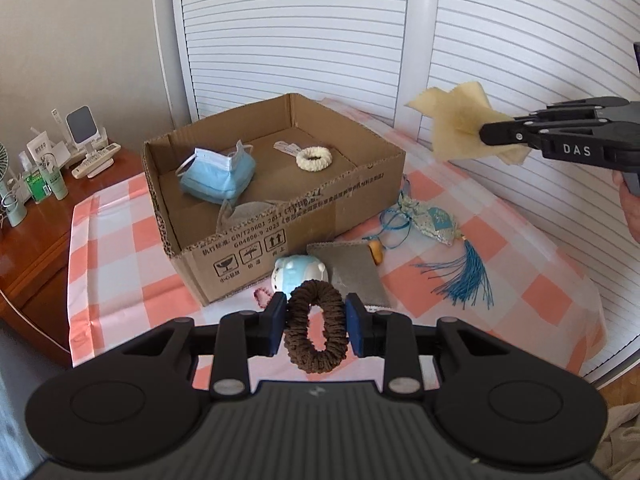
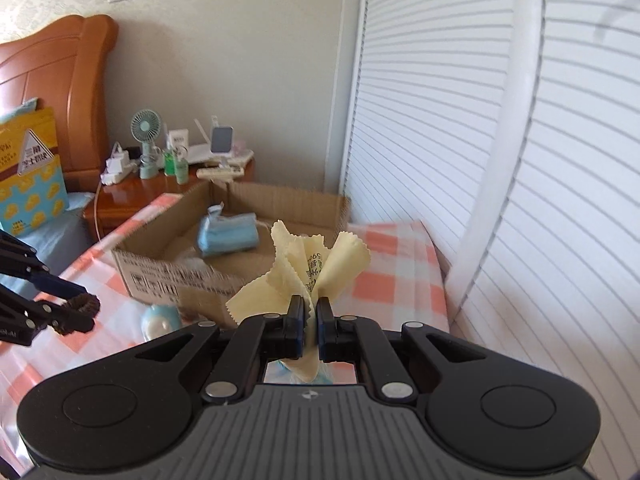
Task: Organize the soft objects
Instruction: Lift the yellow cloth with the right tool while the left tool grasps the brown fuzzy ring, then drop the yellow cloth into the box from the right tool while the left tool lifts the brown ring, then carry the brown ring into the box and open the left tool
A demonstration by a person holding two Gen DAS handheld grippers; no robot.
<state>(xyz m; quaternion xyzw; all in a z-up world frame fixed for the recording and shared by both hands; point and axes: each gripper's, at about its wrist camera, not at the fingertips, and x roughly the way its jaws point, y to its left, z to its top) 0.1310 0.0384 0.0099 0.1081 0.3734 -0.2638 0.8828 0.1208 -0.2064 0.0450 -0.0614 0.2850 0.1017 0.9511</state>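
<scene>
An open cardboard box [image 1: 360, 196] stands on the checked tablecloth [image 1: 112, 248]. Inside lie a blue face mask [image 1: 218, 178], a cream scrunchie [image 1: 314, 159] and a grey cloth [image 1: 248, 212]. My left gripper [image 1: 316, 326] is shut on a brown scrunchie [image 1: 315, 330], held above the table in front of the box. My right gripper [image 2: 312, 314] is shut on a pale yellow cloth [image 2: 304, 268] and holds it in the air to the right of the box; it also shows in the left wrist view [image 1: 460, 124]. The box [image 2: 192, 276] lies ahead of it.
In front of the box lie a blue-white plush toy [image 1: 298, 274], a grey cloth square [image 1: 354, 274], a small pink item [image 1: 263, 296] and a blue sachet with tassel [image 1: 434, 222]. A wooden nightstand [image 1: 36, 240] with bottles stands left. White louvred doors [image 1: 320, 40] stand behind.
</scene>
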